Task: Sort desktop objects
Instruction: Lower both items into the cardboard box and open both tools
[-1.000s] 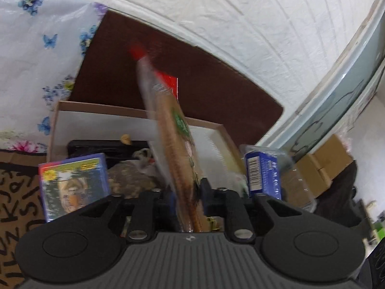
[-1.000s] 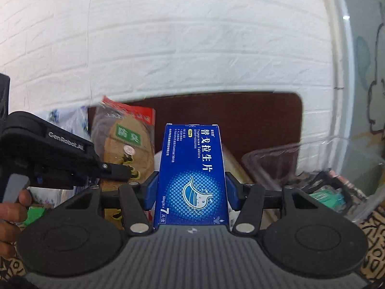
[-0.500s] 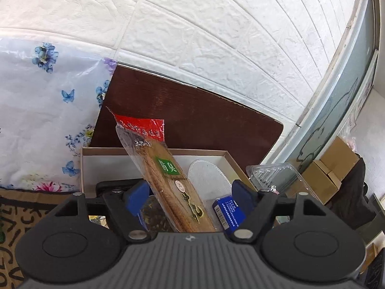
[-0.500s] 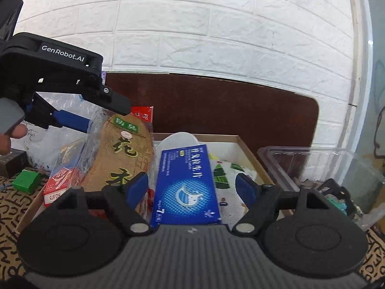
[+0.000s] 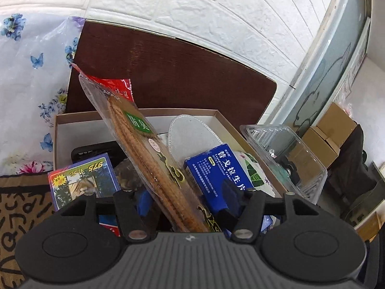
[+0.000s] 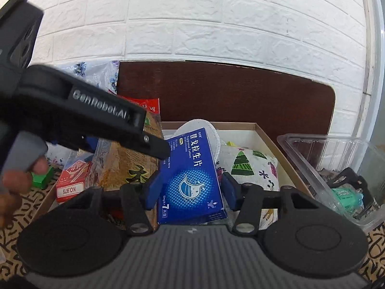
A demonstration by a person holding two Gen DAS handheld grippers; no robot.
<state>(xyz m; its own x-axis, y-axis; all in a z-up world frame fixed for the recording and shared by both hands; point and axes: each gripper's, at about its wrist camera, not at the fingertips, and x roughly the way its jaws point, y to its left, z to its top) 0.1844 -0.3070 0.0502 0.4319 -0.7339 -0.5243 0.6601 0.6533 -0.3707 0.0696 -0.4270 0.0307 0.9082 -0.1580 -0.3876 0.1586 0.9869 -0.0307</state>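
Both pairs of jaws are now standing apart, where a second ago each was clamped on its item, so I am reading this as two releases into the cardboard box (image 5: 55, 130). My left gripper (image 5: 186, 198) is no longer gripping the insole pack (image 5: 146, 159); the pack is leaning between the spread jaws, its red top tilted away from them and up to the left, its lower end dropping below the jaw line and out of view. My right gripper (image 6: 190, 189) is likewise released; the blue medicine box (image 6: 190, 175) is lying between its jaws with clear gaps either side, resting on the box contents beside the tree-print pouch (image 6: 250, 168). I judge both items sorted. The clear plastic tray (image 6: 336, 159) is sitting right of the right jaws, apart from the box.
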